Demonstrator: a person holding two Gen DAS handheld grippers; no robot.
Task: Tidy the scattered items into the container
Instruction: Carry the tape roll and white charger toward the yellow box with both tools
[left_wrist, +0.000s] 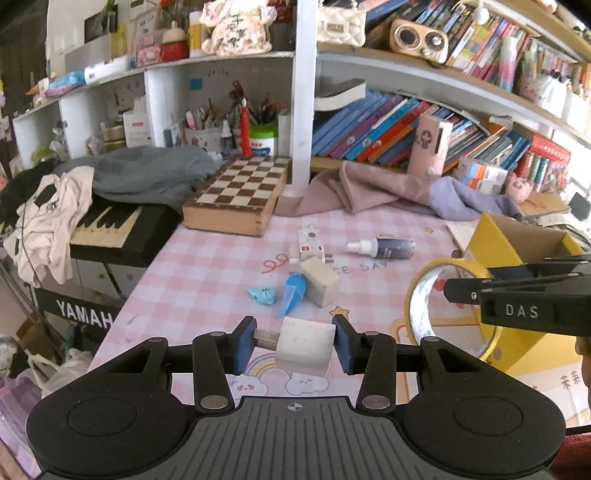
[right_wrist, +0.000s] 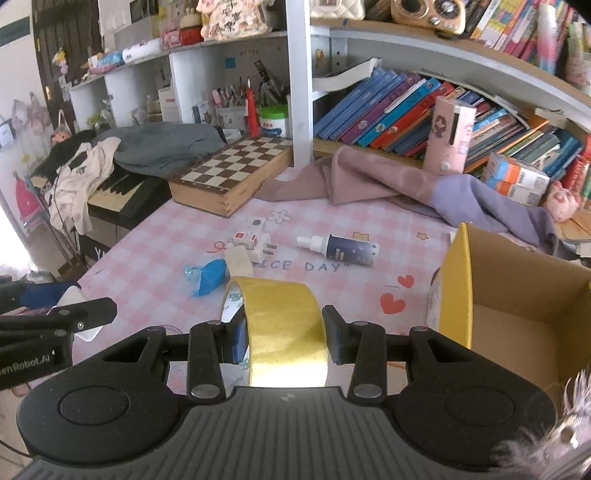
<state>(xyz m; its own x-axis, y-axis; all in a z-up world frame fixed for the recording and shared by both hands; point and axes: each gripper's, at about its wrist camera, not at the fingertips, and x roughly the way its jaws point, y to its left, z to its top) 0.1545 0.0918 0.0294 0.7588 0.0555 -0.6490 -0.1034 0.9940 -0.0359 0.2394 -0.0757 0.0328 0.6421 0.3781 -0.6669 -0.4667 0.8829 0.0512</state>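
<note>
The left gripper (left_wrist: 295, 341) is held low over the near part of the pink checked tablecloth (left_wrist: 207, 273), pointing forward toward the bookshelf. Between its blue pads (left_wrist: 244, 343) a white cube-shaped block (left_wrist: 304, 345) is seen; the right pad is pressed against the block's side, while a short metal stub is seen between the block and the left pad, so a firm grip cannot be confirmed.

The right gripper (right_wrist: 284, 339) is held level just left of the cardboard box (right_wrist: 524, 295), whose outer wall is yellow. A roll of yellow tape (right_wrist: 284, 325) is set upright between its fingers and is clamped across its width, the jaws being closed partway onto it. In the left wrist view the same roll (left_wrist: 436, 295) is seen raised beside the box (left_wrist: 517, 247), with the right gripper (left_wrist: 454, 290) reaching in from the right edge.

Farther out on the cloth, several items are left lying: a dark spray bottle (right_wrist: 338, 249) on its side, a white plug adapter (right_wrist: 251, 240), a beige block (left_wrist: 319, 280) touching a blue wrapped piece (left_wrist: 293, 293), and a small light-blue crumpled piece (left_wrist: 263, 294) just beside it. A wooden chessboard box (left_wrist: 240, 192) is placed at the cloth's far left corner, and a mauve cloth (left_wrist: 369, 188) is spread along the far edge.
</note>
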